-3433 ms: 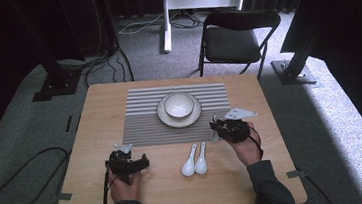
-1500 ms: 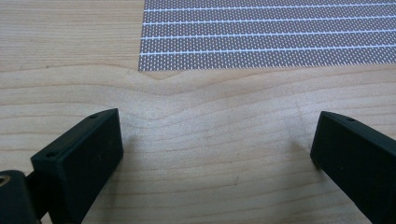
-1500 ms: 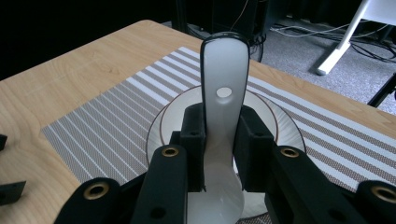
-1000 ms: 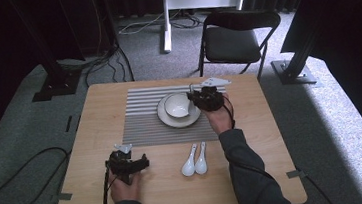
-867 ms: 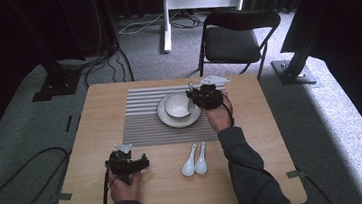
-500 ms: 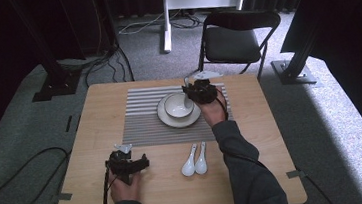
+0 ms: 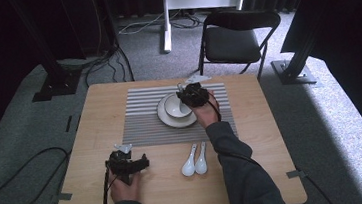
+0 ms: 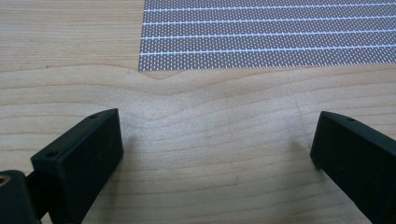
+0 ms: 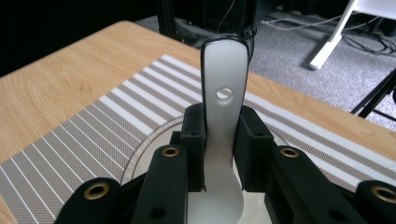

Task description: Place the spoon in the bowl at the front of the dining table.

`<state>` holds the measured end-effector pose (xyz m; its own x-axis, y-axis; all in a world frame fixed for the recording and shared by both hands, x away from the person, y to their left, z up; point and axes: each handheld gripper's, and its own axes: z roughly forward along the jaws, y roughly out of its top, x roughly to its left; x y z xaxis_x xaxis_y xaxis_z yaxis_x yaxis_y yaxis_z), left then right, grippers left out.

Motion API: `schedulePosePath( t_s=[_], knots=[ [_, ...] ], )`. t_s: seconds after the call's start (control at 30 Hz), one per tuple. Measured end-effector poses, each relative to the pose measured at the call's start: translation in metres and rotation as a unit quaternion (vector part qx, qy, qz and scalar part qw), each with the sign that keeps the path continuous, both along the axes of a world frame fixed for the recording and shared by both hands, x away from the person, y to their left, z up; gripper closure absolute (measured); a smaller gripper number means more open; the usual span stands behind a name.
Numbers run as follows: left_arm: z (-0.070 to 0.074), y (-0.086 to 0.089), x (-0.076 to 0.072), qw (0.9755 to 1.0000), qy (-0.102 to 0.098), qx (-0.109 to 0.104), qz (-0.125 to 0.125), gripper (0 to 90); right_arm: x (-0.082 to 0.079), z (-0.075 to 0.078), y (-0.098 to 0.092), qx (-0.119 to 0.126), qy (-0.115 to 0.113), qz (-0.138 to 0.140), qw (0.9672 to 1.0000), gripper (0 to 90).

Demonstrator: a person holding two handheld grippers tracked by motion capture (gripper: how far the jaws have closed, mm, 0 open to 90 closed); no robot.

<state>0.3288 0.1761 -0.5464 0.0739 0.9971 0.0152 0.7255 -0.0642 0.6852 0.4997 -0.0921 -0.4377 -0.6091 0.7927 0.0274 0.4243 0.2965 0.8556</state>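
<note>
Between the right claw's point(image 9: 219, 154) jaws: white spoon point(image 9: 223, 93).

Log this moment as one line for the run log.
right gripper: shut on white spoon, over bowl | left gripper: open, on table

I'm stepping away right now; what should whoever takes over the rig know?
Right tongs: shut on a white spoon, held over the bowl on its plate, on the striped mat.
Left tongs: open, holding nothing, low over bare table at the near left.
Two more spoons lie side by side near the front edge.
Done: one spoon brought to the bowl.
Left: probably release it, then the other two.
</note>
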Motion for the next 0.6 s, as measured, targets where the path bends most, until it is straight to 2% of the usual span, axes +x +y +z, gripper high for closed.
schedulePosePath(
  t_s=[0.23,0.6],
  knots=[
    [0.0,0.0,0.0,1.0,0.0,0.0,0.0,2.6,0.0034,-0.0087,0.0052,-0.005,0.009,0.009,0.9999,75.4],
    [-0.0003,-0.0002,0.0001,1.0,-0.002,-0.001,0.001,2.6,0.0043,-0.0054,0.0075,-0.005,0.004,0.008,0.9999,75.4]
  ],
)
